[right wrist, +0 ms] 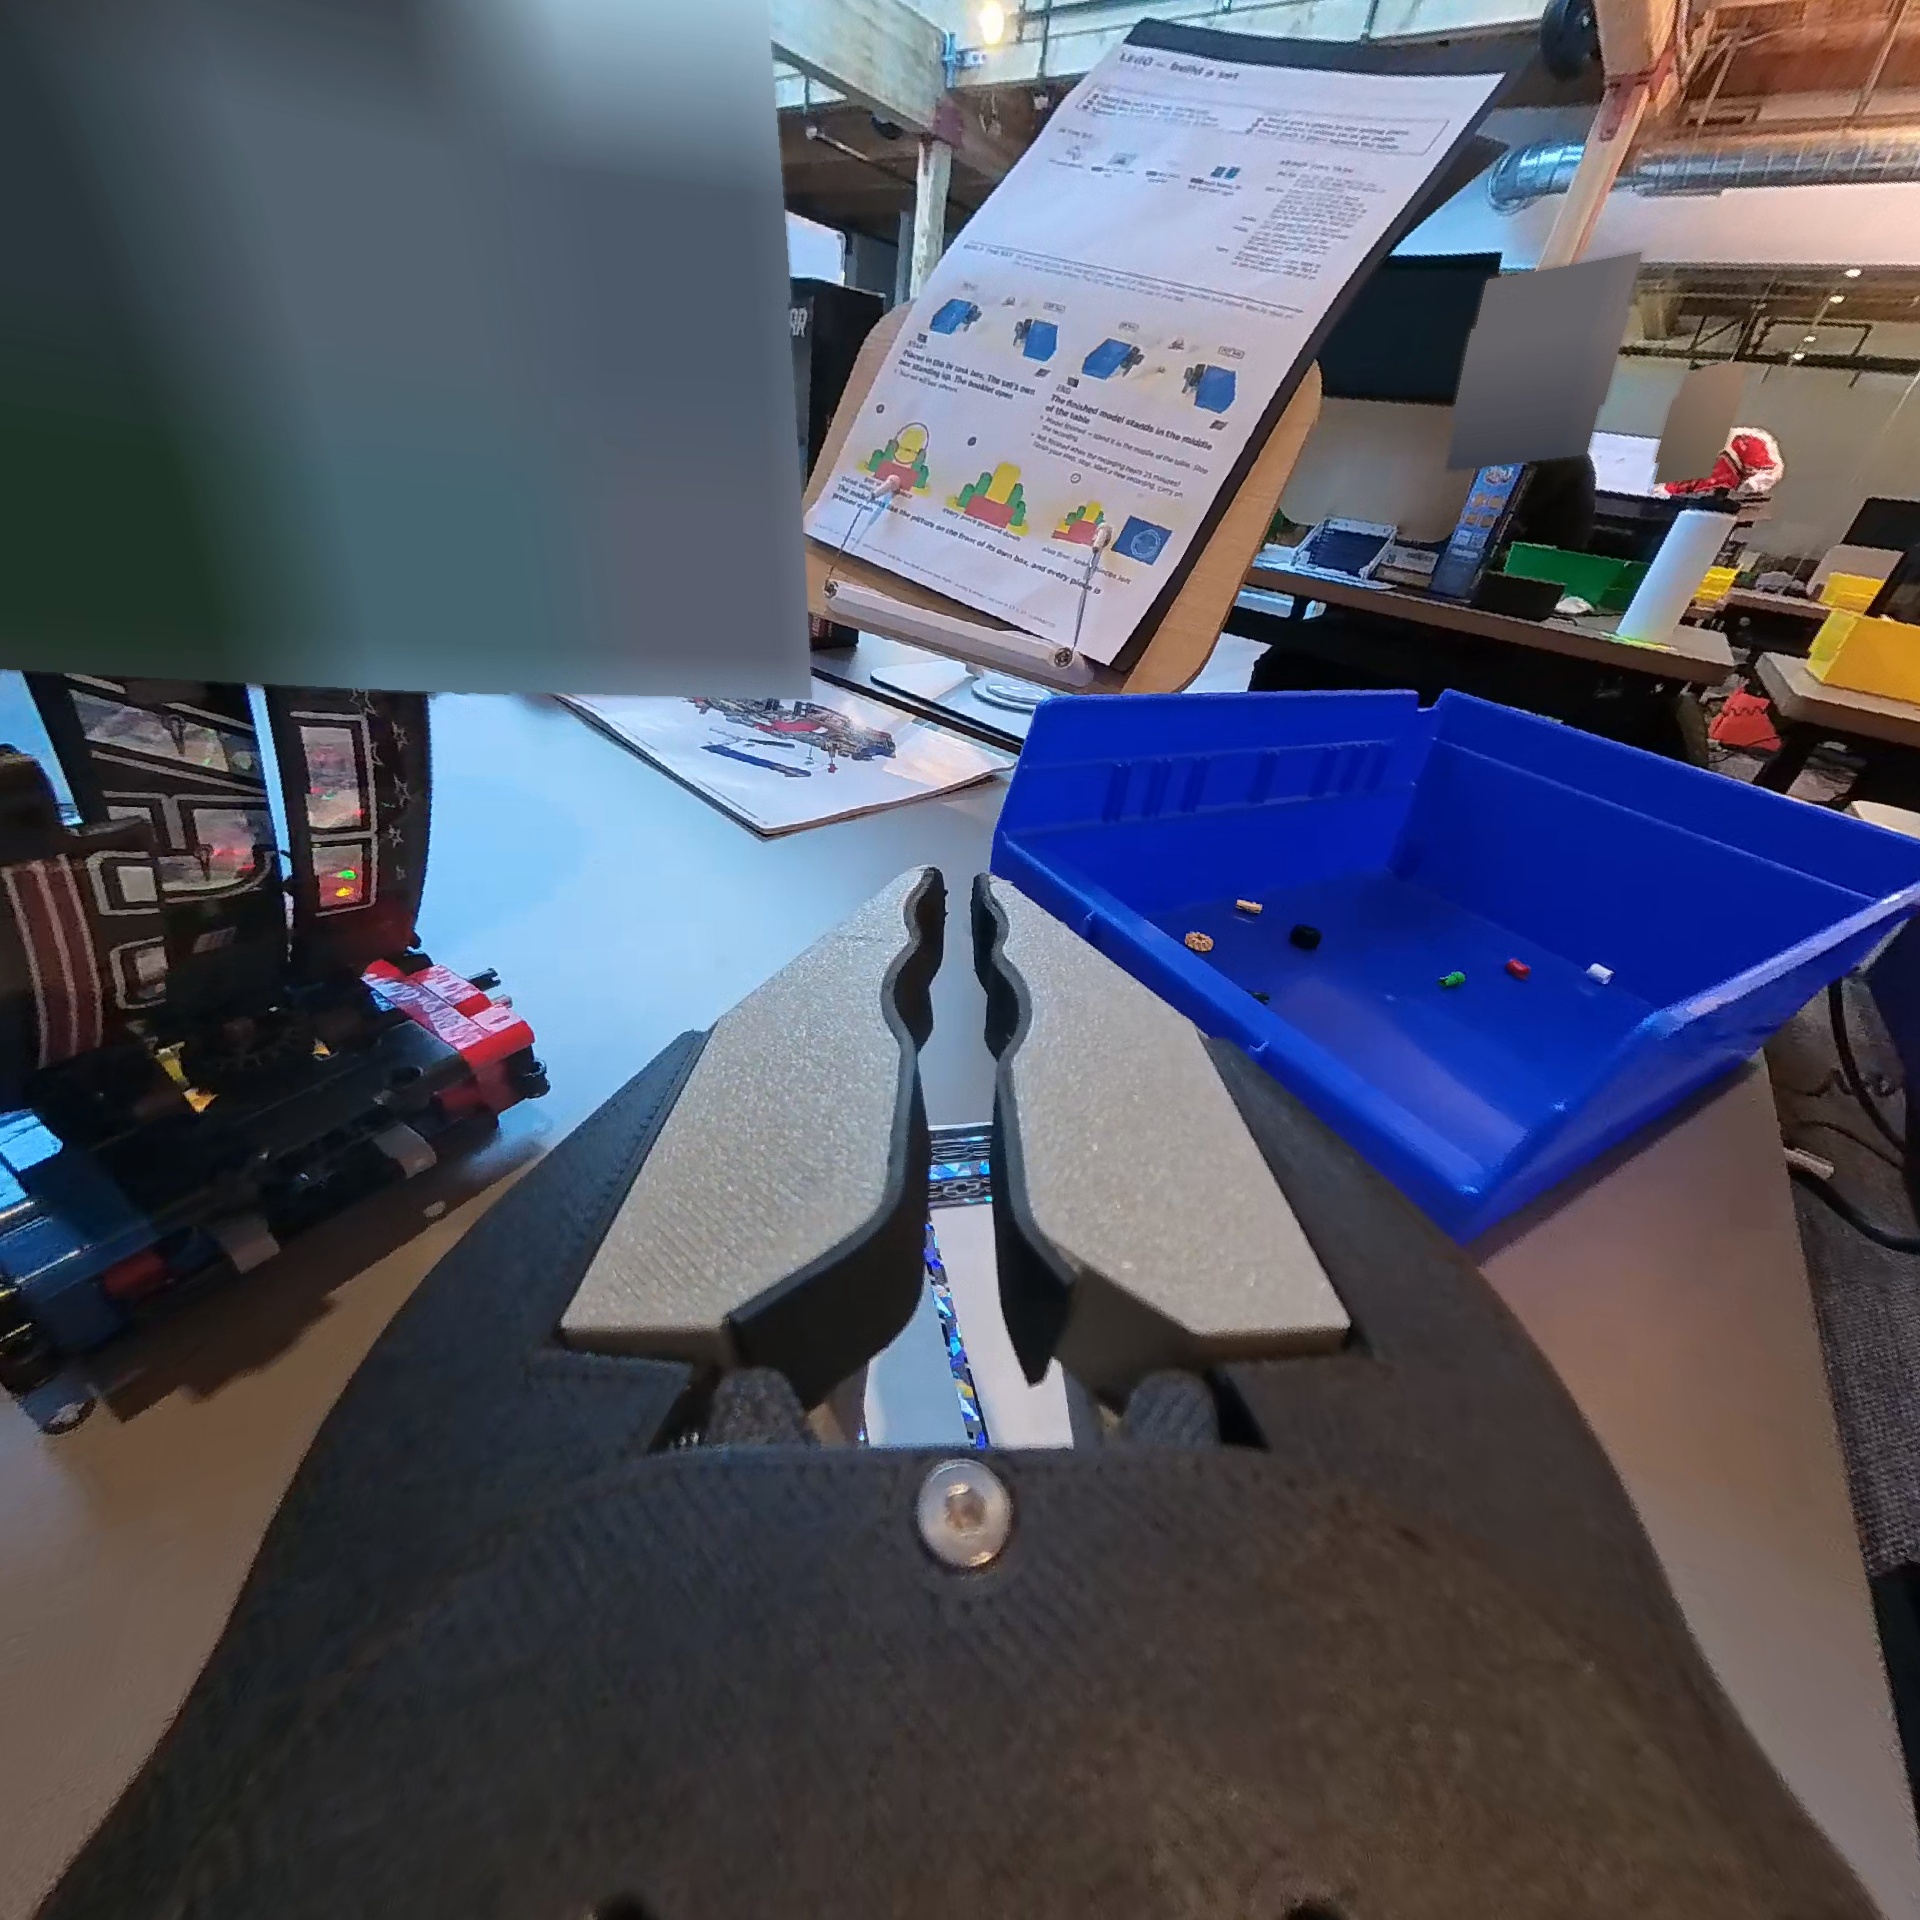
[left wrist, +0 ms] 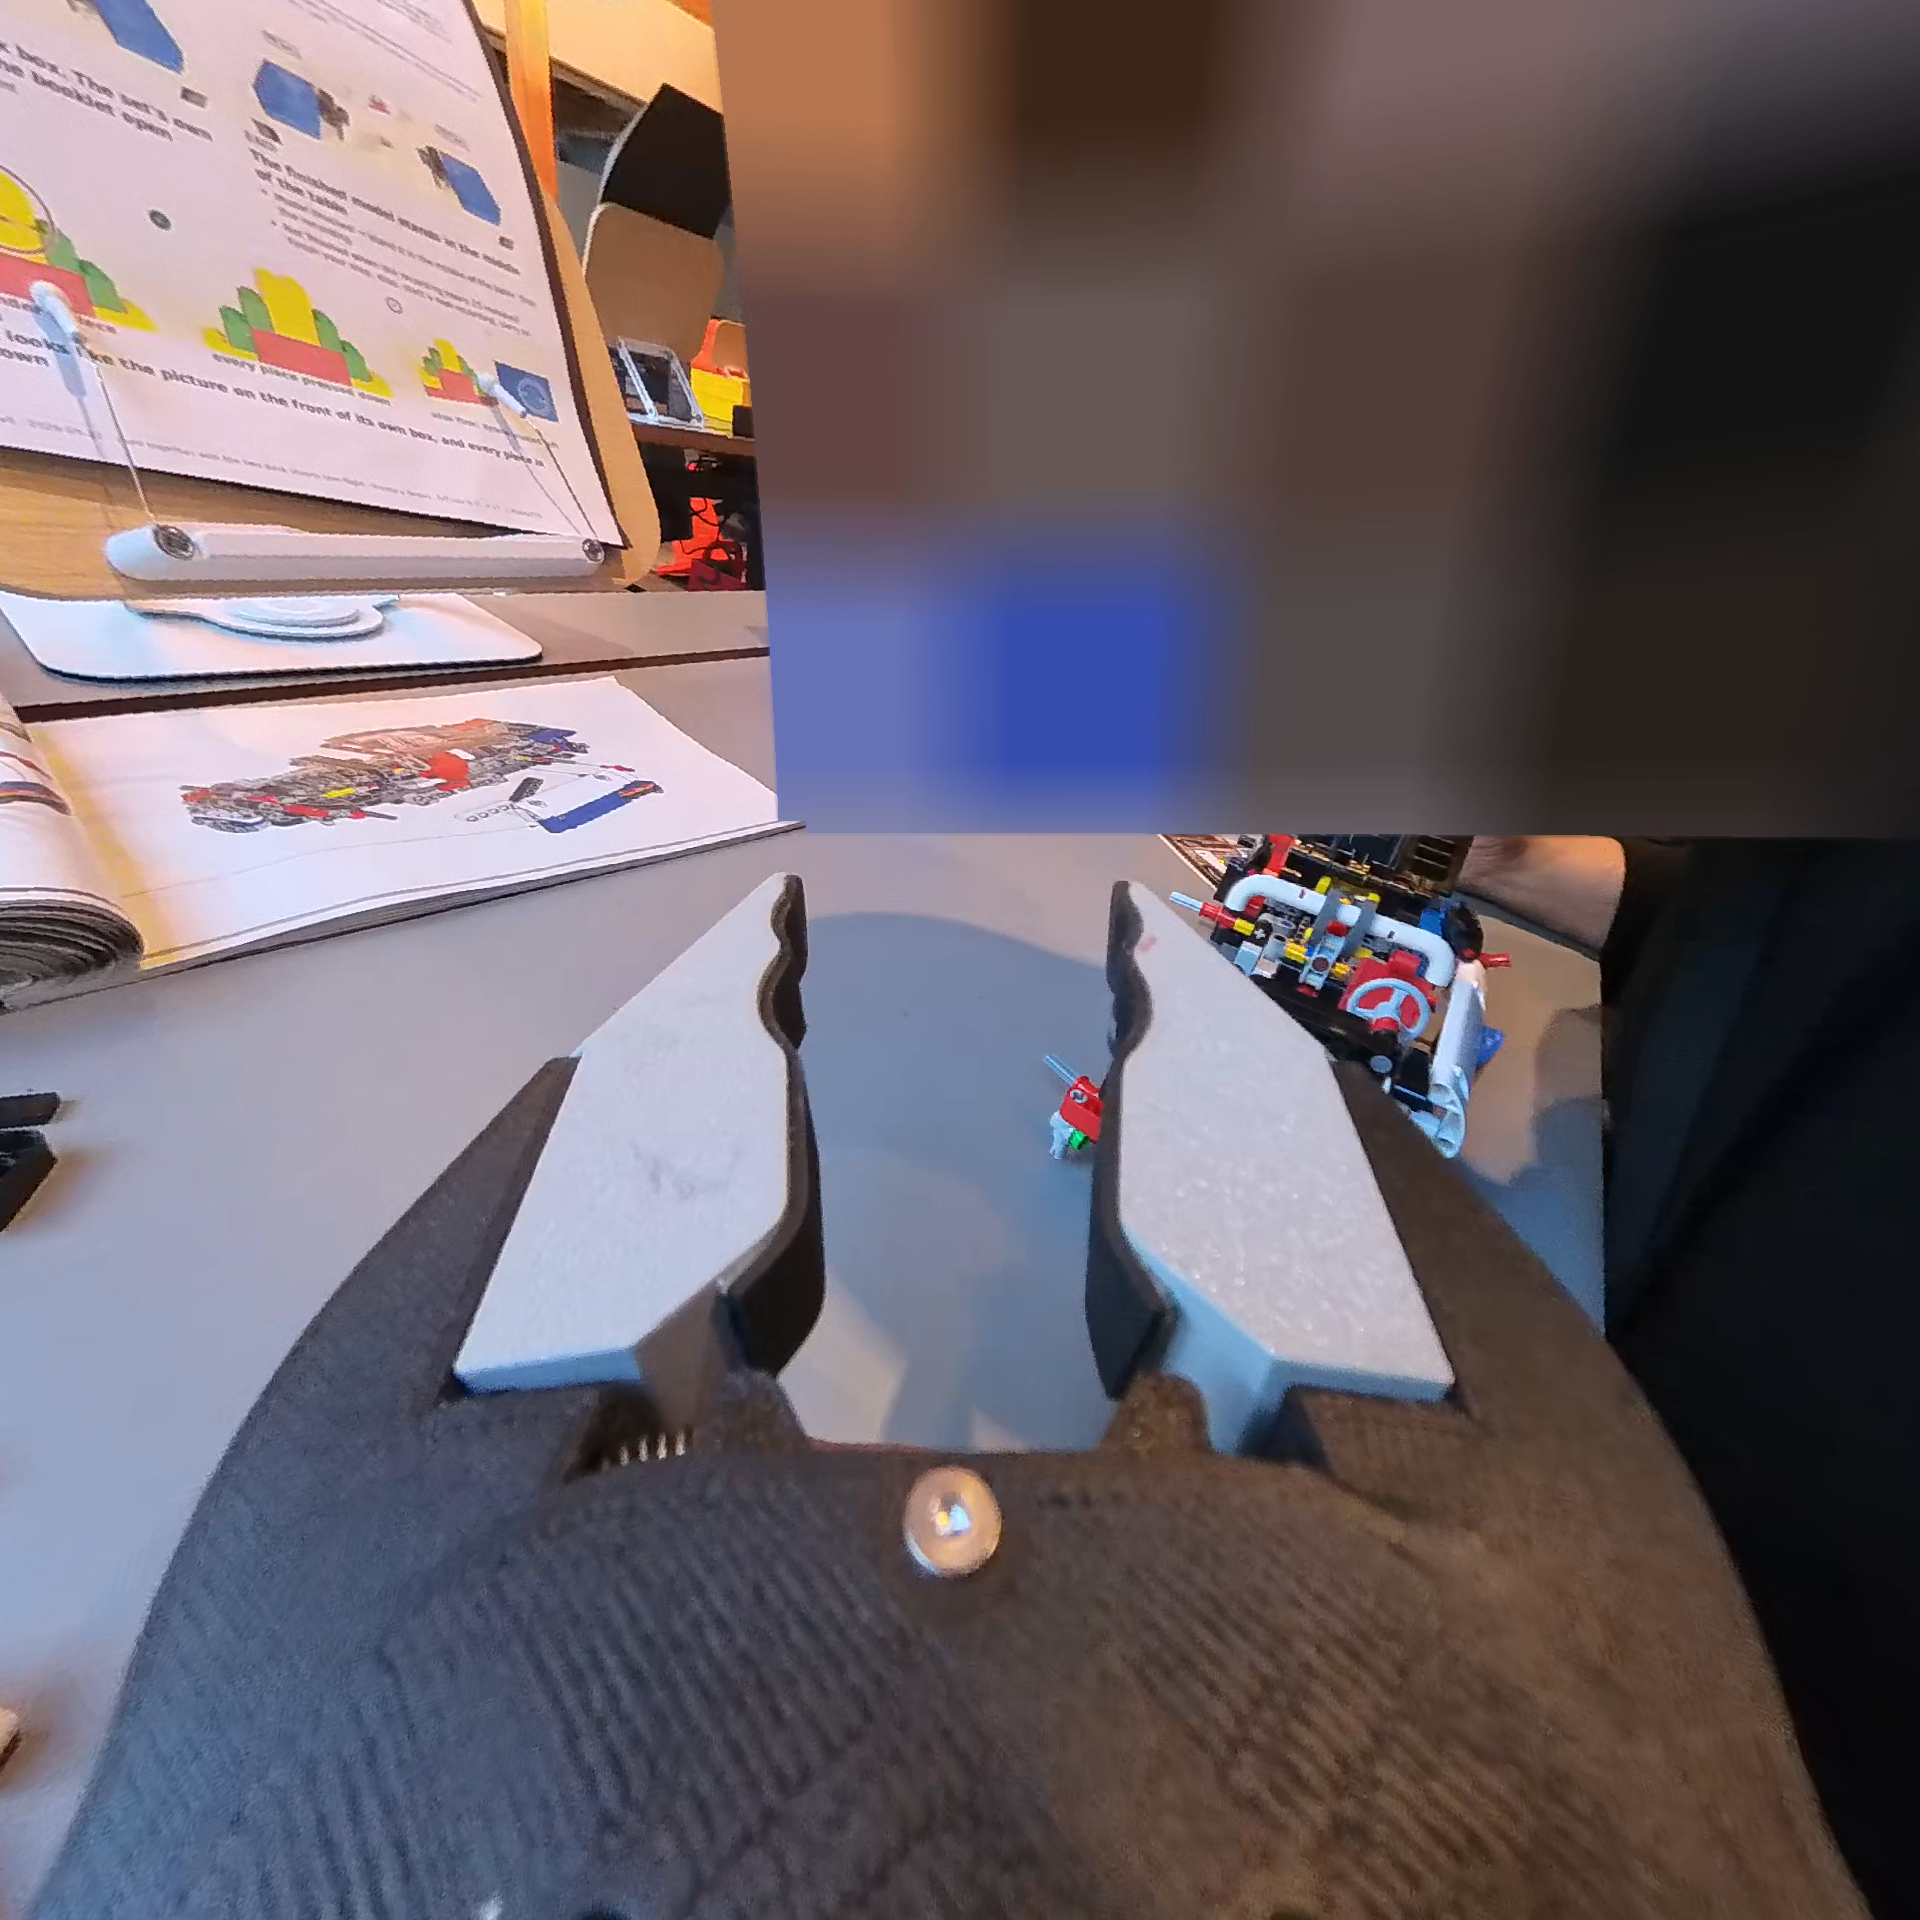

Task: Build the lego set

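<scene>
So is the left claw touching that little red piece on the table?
Apart. Left wrist view: the open left claw holds nothing; the red piece lies on the table below it.

The lego model (right wrist: 239, 1122) is cut off by the left picture edge. Beside it, small pieces in the blue bin (right wrist: 1558, 1091) are too tiny to identify.

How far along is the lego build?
Mostly built: the model already has its chassis, white bars and red steering wheel, and the blue bin holds only a few tiny pieces. Nothing is in hand: the left gripper is open and empty, the right gripper nearly shut on nothing. Left: a small red sub-assembly lies loose on the table, unattached.
</scene>
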Demonstrator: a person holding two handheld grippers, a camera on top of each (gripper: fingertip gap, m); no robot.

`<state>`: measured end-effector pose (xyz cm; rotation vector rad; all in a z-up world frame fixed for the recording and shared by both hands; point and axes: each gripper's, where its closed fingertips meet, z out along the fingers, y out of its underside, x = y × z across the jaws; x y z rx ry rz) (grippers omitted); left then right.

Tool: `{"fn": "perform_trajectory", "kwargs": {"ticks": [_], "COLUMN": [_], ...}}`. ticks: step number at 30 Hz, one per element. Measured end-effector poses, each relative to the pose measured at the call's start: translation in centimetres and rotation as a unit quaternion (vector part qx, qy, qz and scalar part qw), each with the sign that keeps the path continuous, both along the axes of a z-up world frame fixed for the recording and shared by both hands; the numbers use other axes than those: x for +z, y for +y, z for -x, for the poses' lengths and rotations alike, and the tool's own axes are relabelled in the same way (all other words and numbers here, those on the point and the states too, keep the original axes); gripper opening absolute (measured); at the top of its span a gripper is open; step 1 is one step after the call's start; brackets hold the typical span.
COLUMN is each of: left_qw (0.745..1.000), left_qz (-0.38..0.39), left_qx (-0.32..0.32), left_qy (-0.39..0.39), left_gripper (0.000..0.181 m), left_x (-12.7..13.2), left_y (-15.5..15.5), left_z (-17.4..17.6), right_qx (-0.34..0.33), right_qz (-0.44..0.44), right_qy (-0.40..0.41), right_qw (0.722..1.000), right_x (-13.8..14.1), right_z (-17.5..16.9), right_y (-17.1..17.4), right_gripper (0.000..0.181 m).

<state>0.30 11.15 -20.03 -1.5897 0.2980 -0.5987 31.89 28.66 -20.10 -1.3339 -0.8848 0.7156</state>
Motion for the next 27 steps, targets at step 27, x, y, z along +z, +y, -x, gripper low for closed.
{"fn": "perform_trajectory", "kwargs": {"ticks": [27], "left_qw": [0.989], "left_qz": [0.113], "left_qx": [0.077], "left_qy": [-0.055], "left_gripper": [0.084], "left_x": [-2.5], "left_y": [2.9], "left_z": [0.5], "right_qx": [0.048], "right_qz": [0.023], "right_qy": [-0.009], "right_qw": [0.999], "right_x": [-0.3], "right_z": [1.7], "right_y": [-2.4], "right_gripper": [0.036]}}
